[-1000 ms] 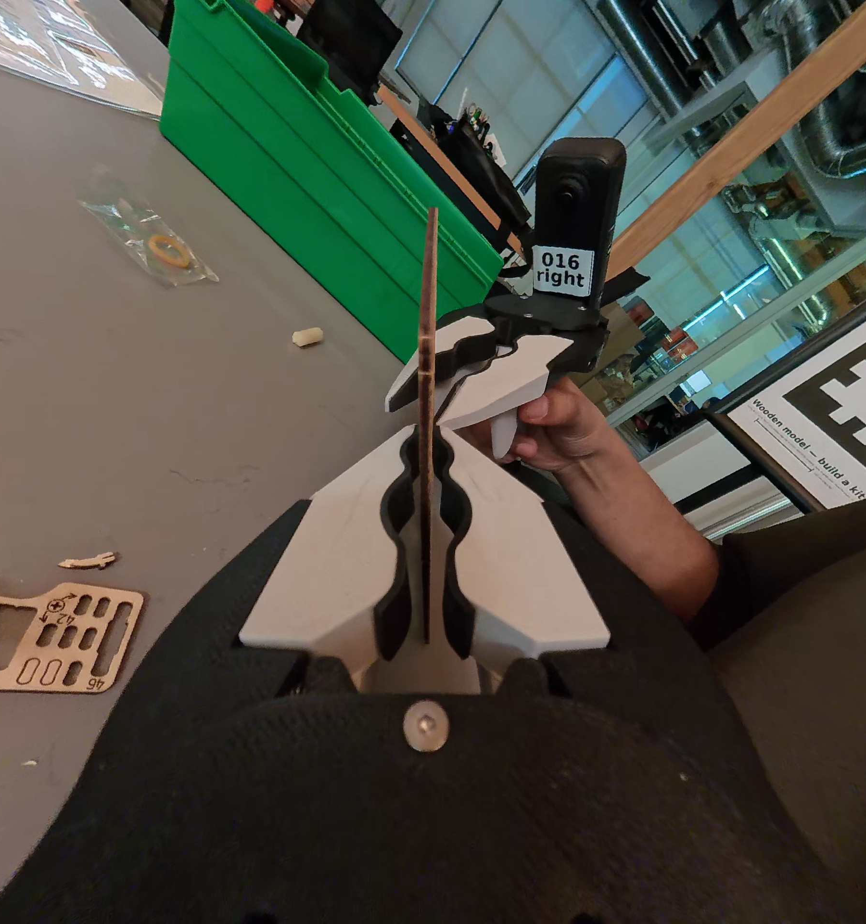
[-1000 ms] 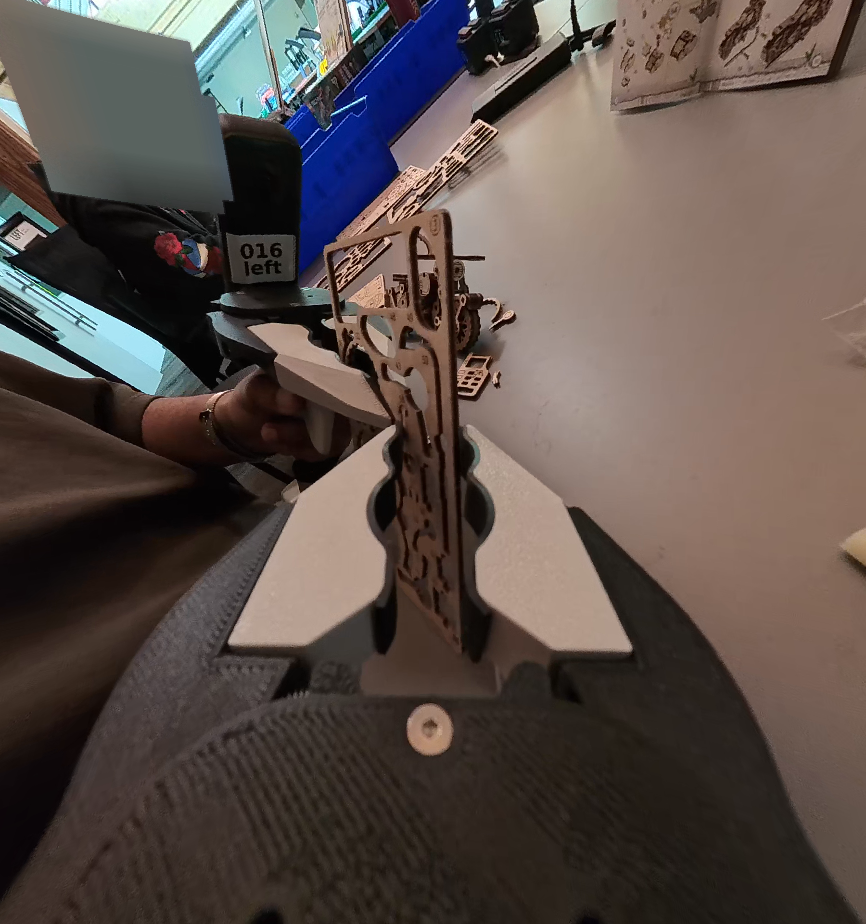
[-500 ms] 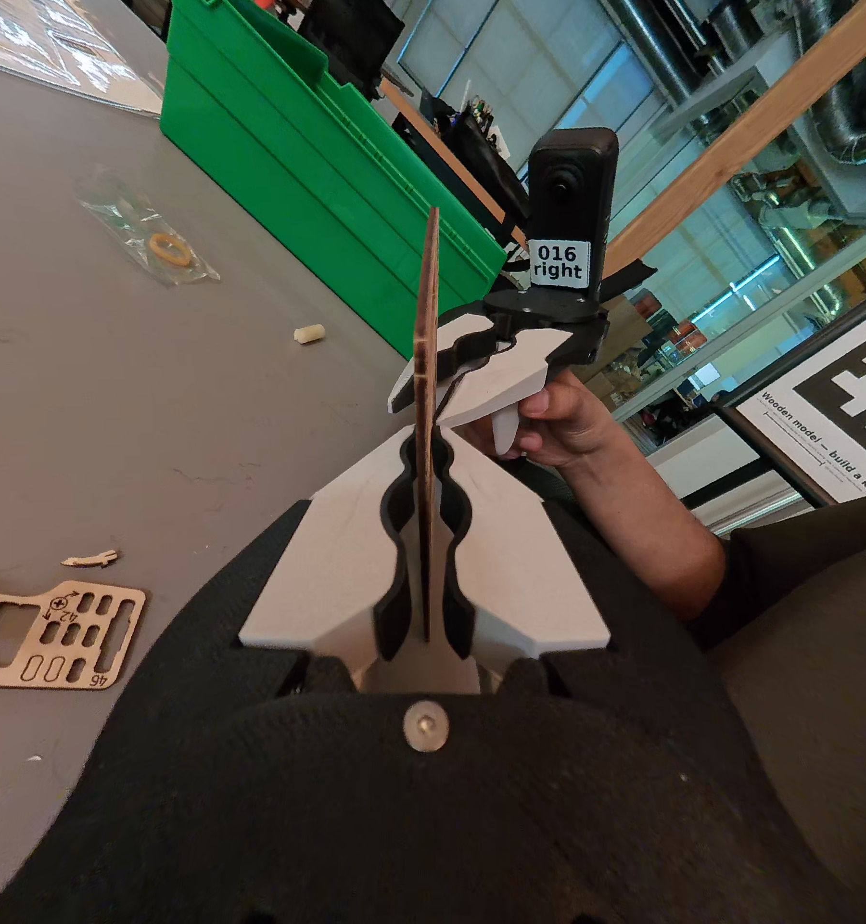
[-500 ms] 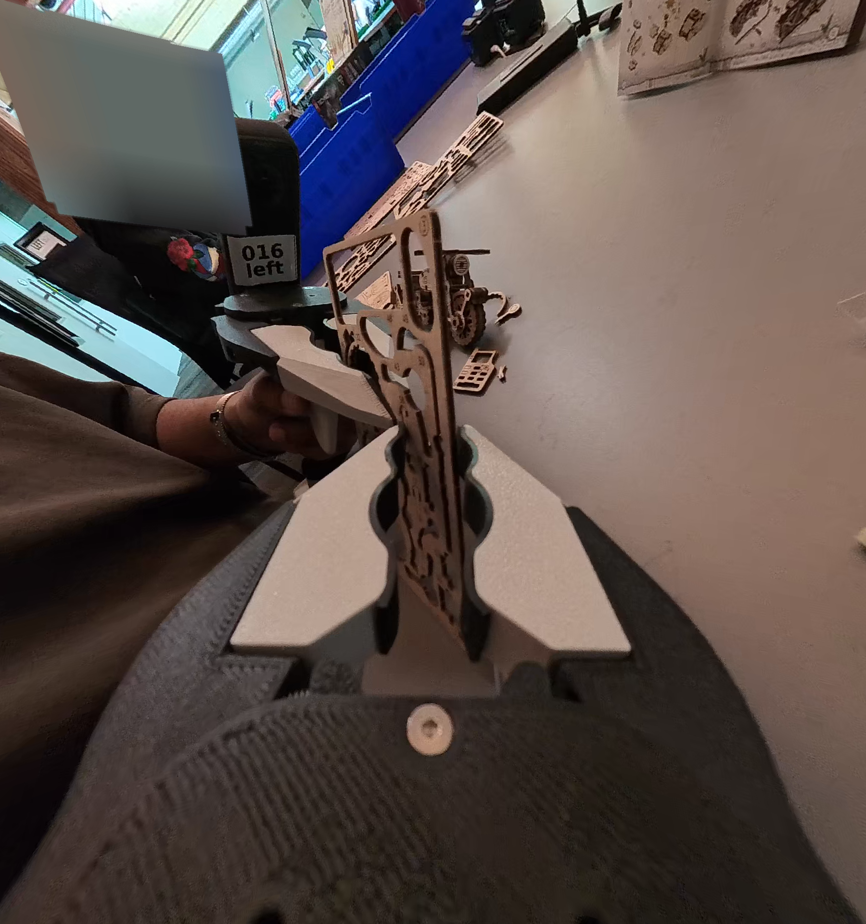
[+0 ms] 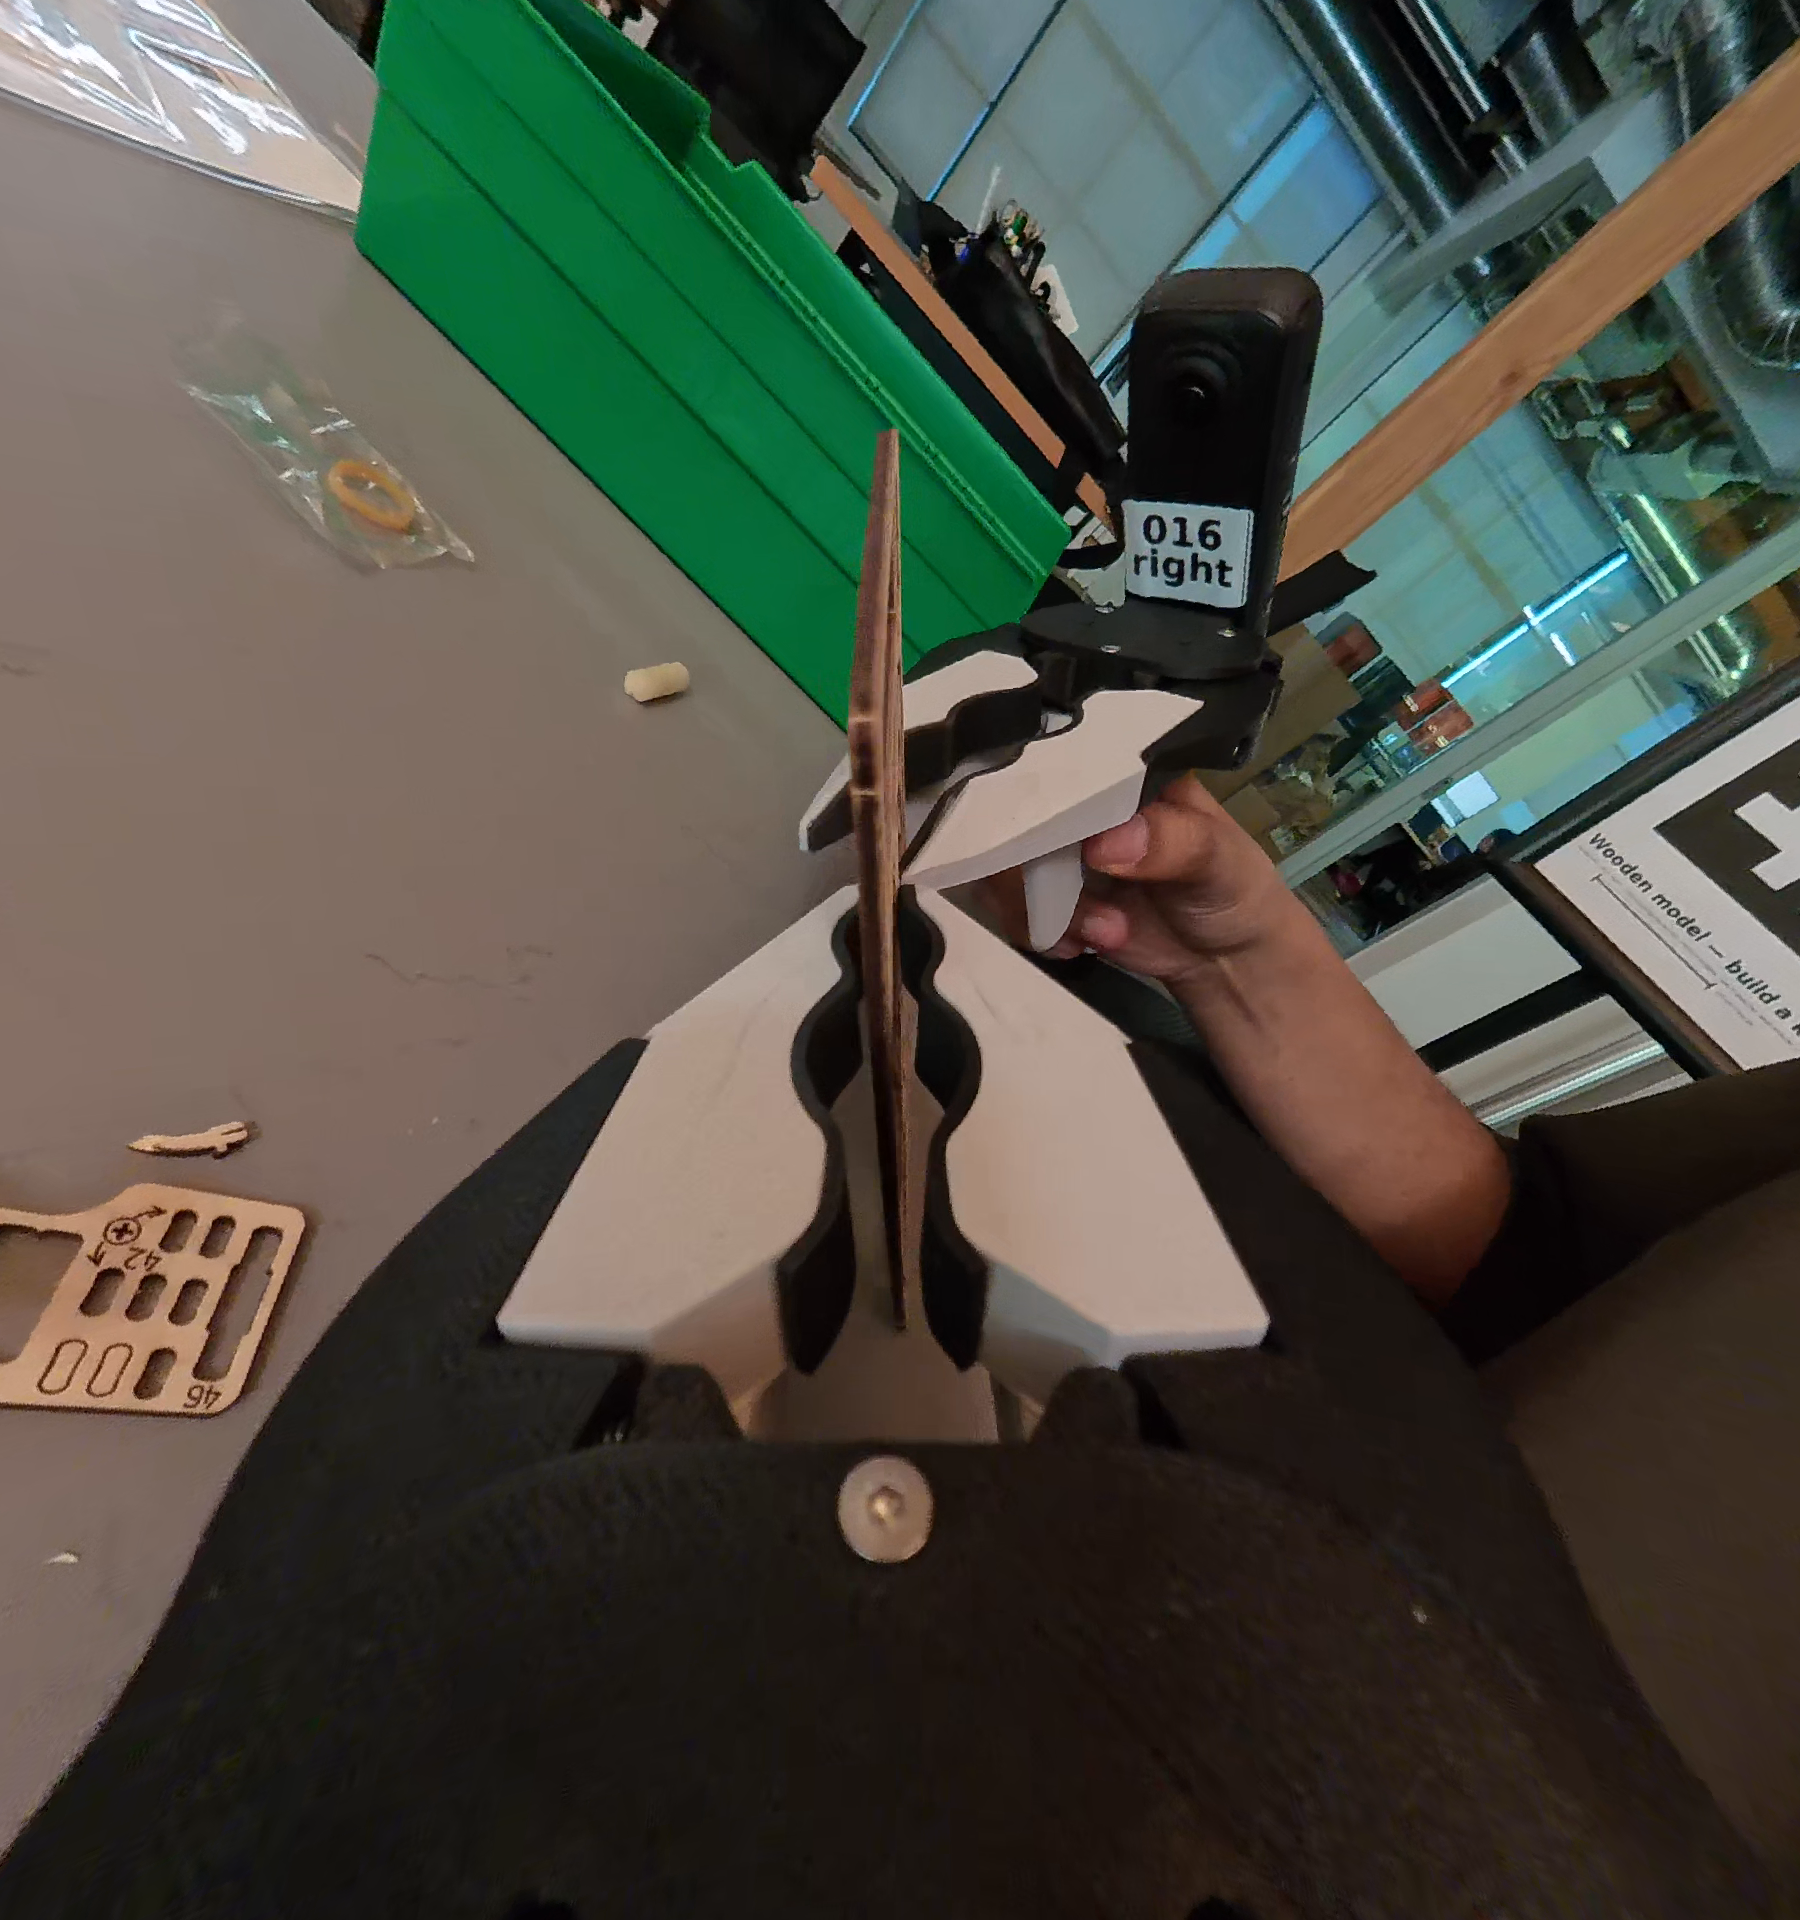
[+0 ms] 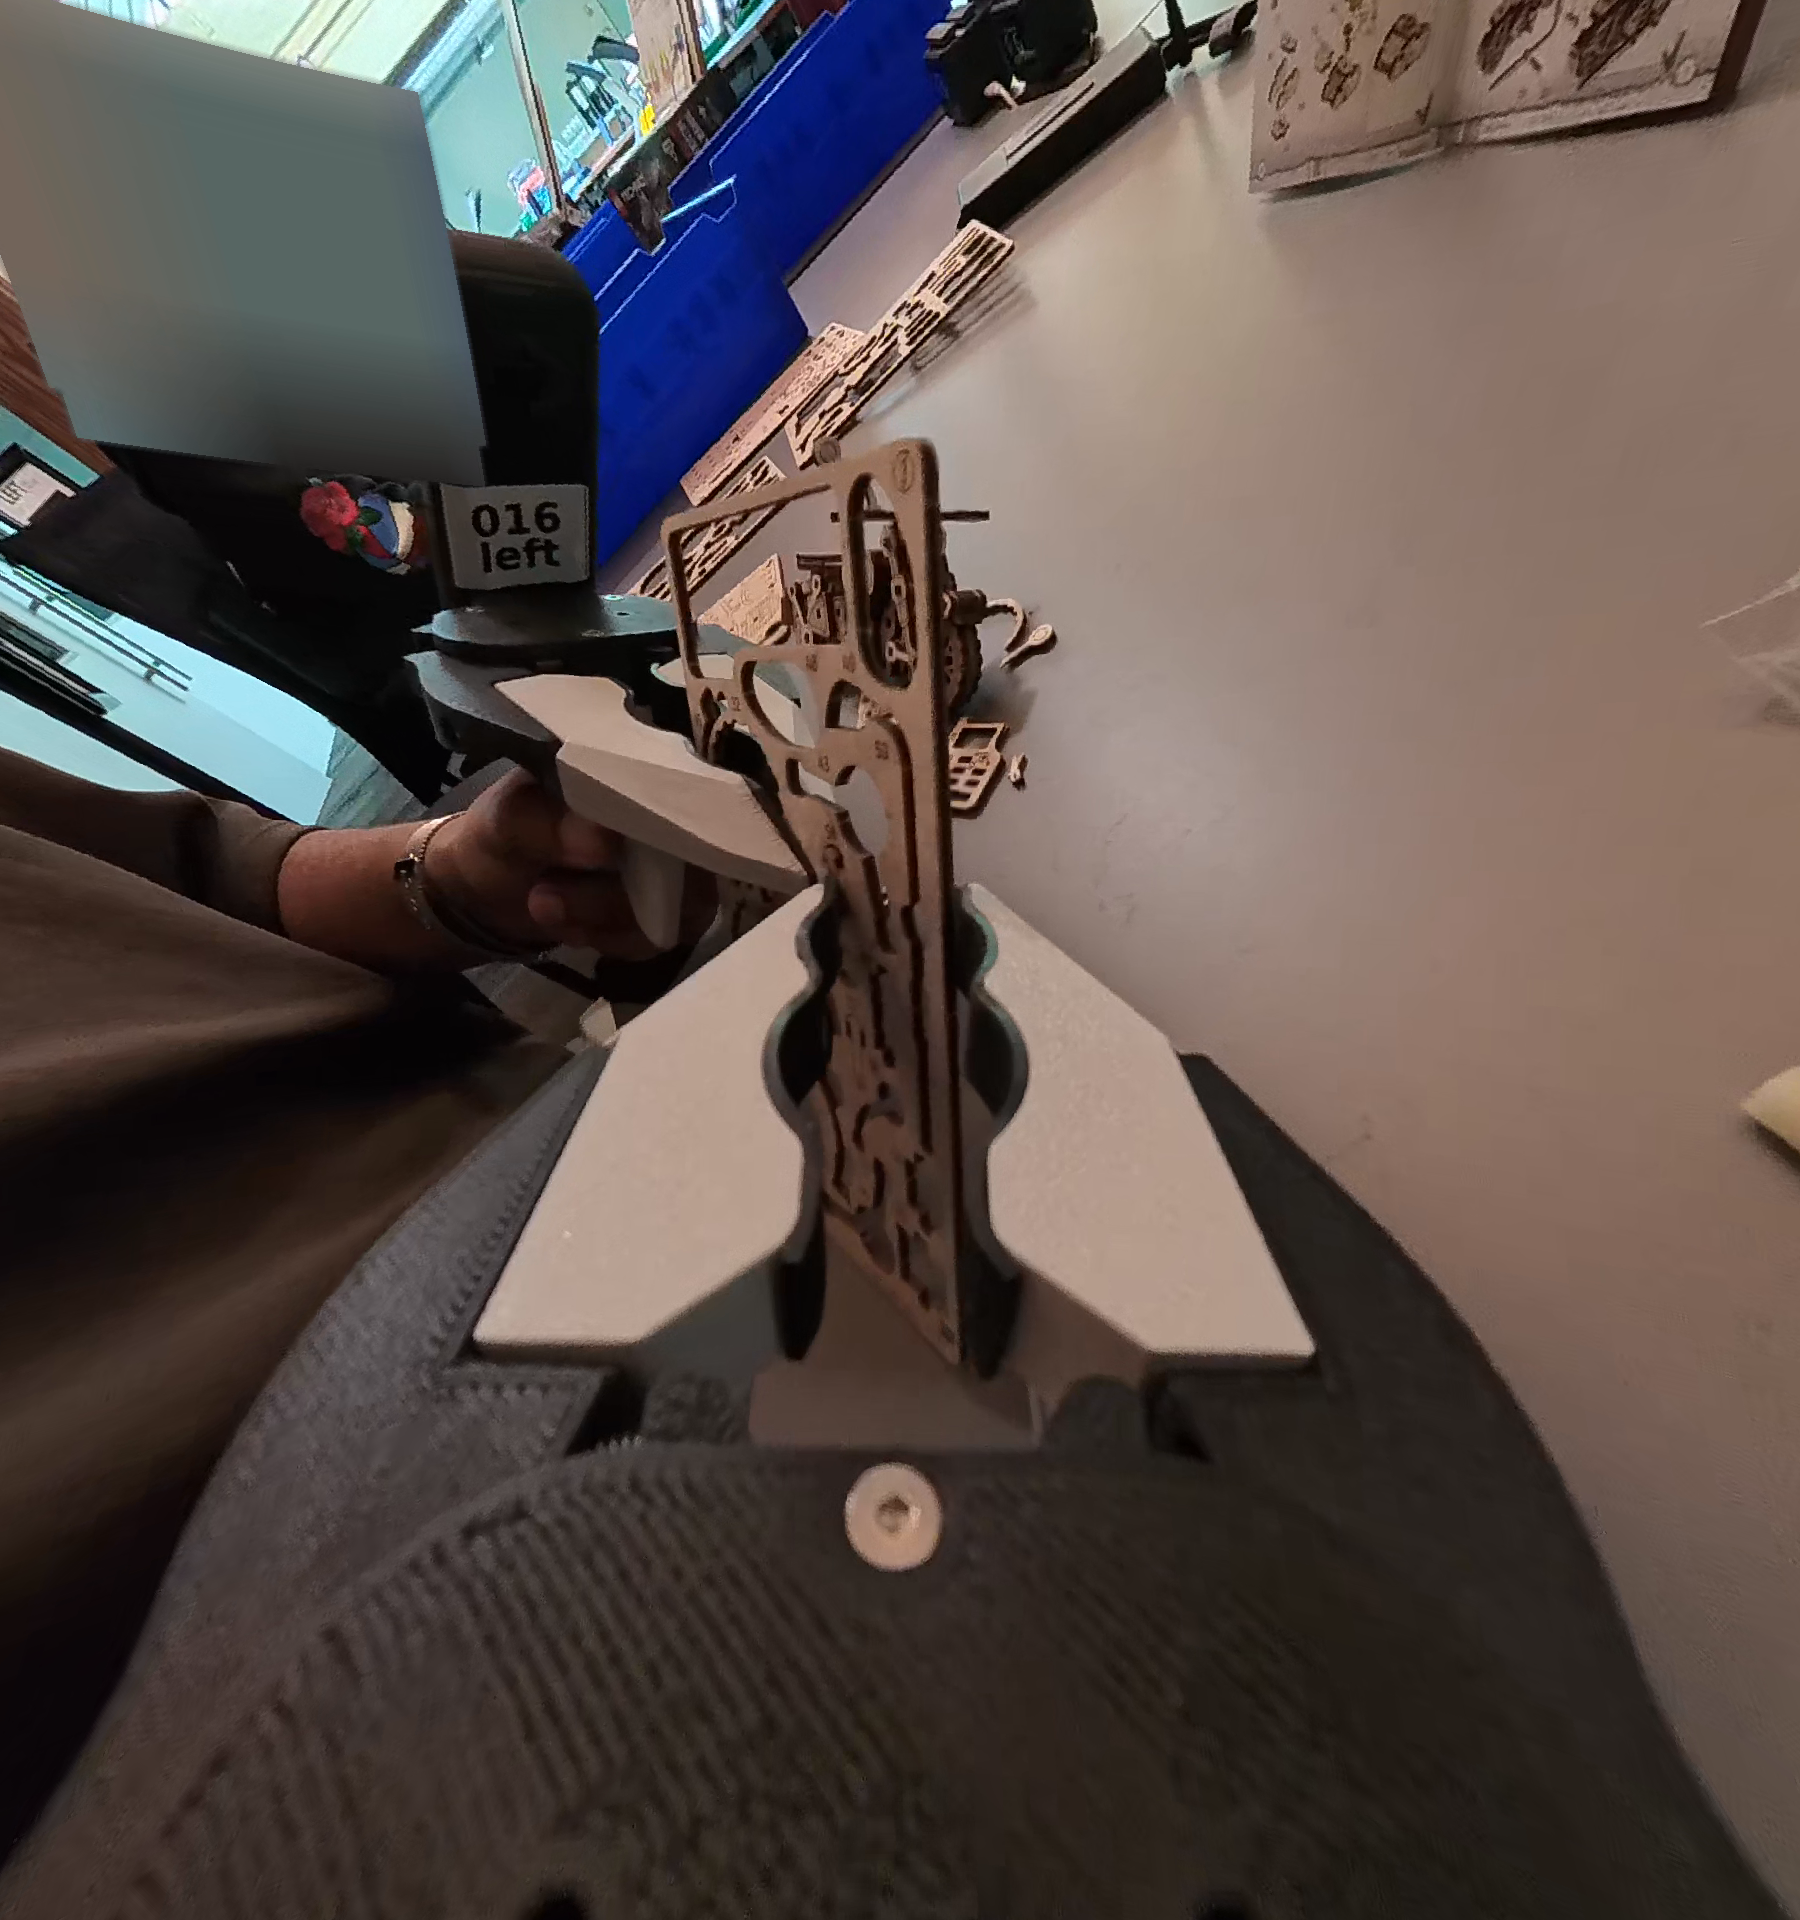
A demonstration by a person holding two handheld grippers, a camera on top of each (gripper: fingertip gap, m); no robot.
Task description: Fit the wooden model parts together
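Observation:
A thin laser-cut wooden parts sheet [image 5: 878, 675] stands edge-on between my left gripper's [image 5: 880, 920] white fingers, which are shut on its lower part. My right gripper [image 5: 860, 826] comes in from the right, shut on the same sheet just above the left one. In the right wrist view the sheet [image 6: 925, 831] shows its cut-out face, and my right gripper [image 6: 891, 904] is shut on its lower part. The left gripper [image 6: 771, 831] clamps it from the left. The sheet is held in the air above the grey table [image 6: 1395, 623].
A green bin [image 5: 667, 312], a plastic bag with a ring [image 5: 356, 488], a white peg [image 5: 657, 681] and a wooden offcut panel [image 5: 117, 1299] lie on the table. A partly built wooden model [image 6: 963, 644], stacked wooden sheets [image 6: 875, 364], a blue bin [image 6: 698, 343] and a booklet [image 6: 1498, 94] lie beyond. Both grippers' tips are close together, under 4 cm apart.
Both grippers keep their hold on the sheet. The sheet has turned slightly, so a sliver of its face now shows in the left wrist view.

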